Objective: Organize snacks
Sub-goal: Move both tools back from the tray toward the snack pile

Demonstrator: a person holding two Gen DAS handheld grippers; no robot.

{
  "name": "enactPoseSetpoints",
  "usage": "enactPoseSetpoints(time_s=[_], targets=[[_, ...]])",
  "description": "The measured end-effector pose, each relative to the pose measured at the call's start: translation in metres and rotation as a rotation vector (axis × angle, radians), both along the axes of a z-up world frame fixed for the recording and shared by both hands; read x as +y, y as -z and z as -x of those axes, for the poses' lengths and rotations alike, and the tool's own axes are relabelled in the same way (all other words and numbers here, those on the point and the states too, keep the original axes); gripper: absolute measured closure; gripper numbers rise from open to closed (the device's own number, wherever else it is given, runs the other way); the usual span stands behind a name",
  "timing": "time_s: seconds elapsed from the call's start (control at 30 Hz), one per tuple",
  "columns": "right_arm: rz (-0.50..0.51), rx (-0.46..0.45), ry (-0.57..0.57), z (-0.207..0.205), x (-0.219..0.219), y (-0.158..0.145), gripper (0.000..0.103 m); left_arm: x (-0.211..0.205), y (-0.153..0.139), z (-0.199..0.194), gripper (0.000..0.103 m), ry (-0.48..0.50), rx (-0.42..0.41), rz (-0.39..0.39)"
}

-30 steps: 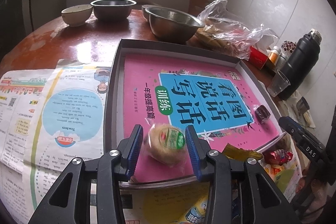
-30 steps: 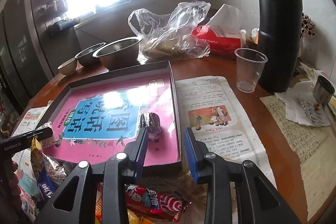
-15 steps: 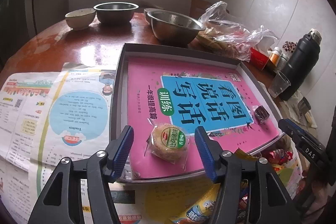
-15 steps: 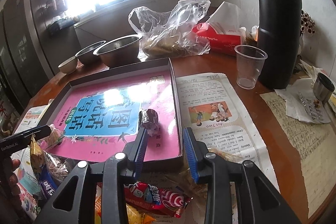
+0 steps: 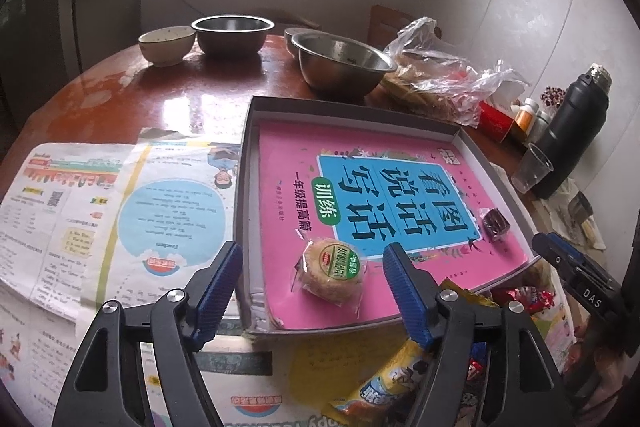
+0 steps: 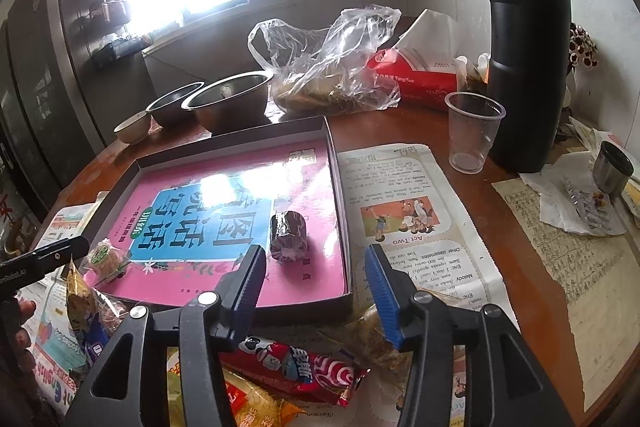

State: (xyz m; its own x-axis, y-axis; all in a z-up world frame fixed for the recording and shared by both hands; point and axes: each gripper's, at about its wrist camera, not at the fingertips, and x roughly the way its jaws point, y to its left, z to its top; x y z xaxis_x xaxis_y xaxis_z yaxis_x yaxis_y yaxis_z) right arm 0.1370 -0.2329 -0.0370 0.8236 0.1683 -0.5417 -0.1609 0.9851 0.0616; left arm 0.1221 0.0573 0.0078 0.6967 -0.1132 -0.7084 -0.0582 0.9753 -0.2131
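Observation:
A shallow grey tray [image 5: 249,147] holds a pink book. On the book lies a round wrapped cake [image 5: 332,273] with a green label. My left gripper [image 5: 313,250] is just in front of it, its jaws opening; the cake lies between the blue fingers and neither pad touches it. A dark wrapped candy [image 6: 289,235] lies near the tray's right wall. My right gripper [image 6: 314,253] hovers at the tray's near edge, its jaws opening with nothing between them. Loose snack packets lie below: a red one [image 6: 300,367] and a yellow one [image 5: 384,383].
Steel bowls [image 5: 344,65] and a ceramic bowl [image 5: 167,45] stand at the back of the round wooden table. A plastic bag [image 6: 328,67], red tissue pack [image 6: 416,79], clear cup [image 6: 472,135] and black thermos [image 6: 524,47] are to the right. Newspaper sheets [image 5: 120,203] flank the tray.
The left jaws spread off the cake, which stayed on the book, and the gripper drew back a little. The right jaws widened in the last half second; the candy stayed put.

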Motion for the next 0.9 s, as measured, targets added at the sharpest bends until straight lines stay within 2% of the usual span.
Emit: enactPoseSetpoints(time_s=[0.4, 0.9], targets=[[-0.003, -0.017, -0.01, 0.013, 0.0, -0.007, 0.048, 0.007, -0.015, 0.02, 0.028, 0.004, -0.029, 0.008], [-0.006, -0.038, -0.002, 0.03, -0.006, -0.015, 0.046, -0.003, -0.014, 0.043, 0.028, 0.063, -0.01, 0.01]])
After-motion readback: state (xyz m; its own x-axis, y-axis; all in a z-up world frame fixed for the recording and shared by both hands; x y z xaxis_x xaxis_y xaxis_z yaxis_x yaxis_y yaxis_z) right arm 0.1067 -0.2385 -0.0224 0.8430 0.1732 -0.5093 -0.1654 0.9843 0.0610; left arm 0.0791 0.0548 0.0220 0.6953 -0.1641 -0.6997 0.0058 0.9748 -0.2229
